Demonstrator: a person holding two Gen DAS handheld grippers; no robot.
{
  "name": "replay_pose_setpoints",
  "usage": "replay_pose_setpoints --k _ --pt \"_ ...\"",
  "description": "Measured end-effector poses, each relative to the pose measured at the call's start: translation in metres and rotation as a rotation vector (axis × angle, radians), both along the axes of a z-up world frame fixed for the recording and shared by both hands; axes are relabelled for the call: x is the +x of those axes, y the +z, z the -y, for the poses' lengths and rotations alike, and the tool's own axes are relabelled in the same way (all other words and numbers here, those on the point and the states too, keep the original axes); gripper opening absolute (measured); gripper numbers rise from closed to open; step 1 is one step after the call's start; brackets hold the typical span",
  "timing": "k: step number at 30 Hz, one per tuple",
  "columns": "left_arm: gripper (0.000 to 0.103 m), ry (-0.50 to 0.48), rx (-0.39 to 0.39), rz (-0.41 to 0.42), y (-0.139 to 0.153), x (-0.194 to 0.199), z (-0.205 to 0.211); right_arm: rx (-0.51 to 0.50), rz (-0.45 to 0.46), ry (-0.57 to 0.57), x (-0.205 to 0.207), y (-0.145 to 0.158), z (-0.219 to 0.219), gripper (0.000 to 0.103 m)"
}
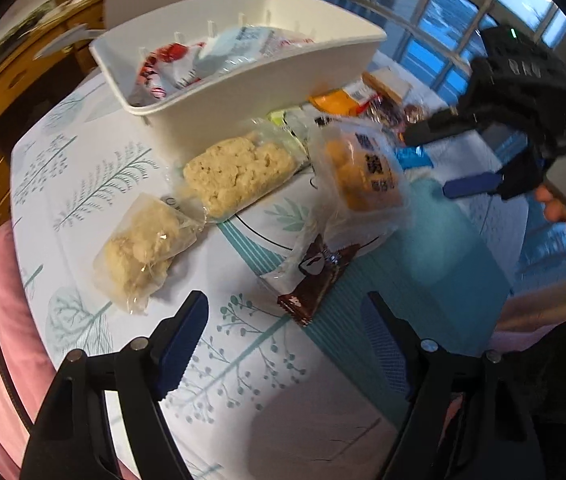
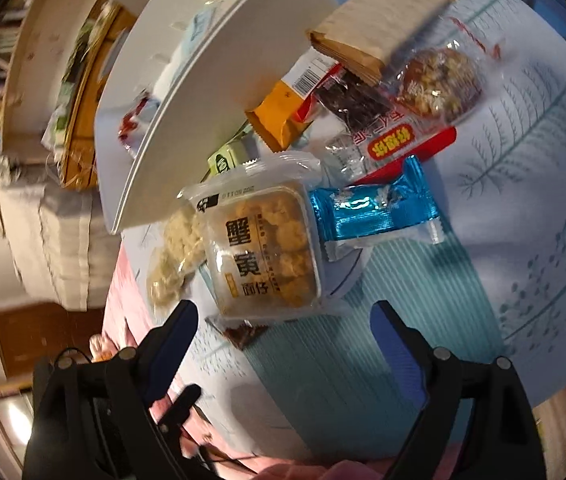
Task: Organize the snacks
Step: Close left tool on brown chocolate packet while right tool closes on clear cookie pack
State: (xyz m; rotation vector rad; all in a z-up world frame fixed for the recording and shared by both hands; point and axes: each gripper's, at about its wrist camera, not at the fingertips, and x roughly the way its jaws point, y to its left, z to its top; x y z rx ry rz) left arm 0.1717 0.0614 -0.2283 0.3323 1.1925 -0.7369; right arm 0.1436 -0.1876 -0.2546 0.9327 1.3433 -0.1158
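Both grippers, left [image 1: 283, 344] and right [image 2: 283, 356], hang wide open and empty over the table [image 1: 243, 360]; snacks [image 1: 239, 176] lie beside the bin [image 1: 243, 92] mid-table.

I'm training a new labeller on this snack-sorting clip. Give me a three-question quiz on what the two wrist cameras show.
1. True or false: the white bin is empty.
2. What lies partly under the clear yellow snack tray: A) brown wrapper B) blue foil packet?
3. How do both grippers' jaws stand?

Key: 1. False, packets lie inside. 2. A. 3. Left gripper and right gripper are open and empty.
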Motion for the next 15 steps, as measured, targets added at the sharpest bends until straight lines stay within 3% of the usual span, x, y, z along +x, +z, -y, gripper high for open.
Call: replay_pose_setpoints --k 7,15 --pt "0.075 -0.123 0.008 -0.012 -0.02 0.005 0.014 -0.056 -0.041 -0.046 0.016 -0.012 -0.022 0.096" --pt "0.074 -0.189 0.0 -0.037 -0.038 0.008 0.025 -0.137 -0.116 -0.049 0.033 -0.024 -0.041 0.097"
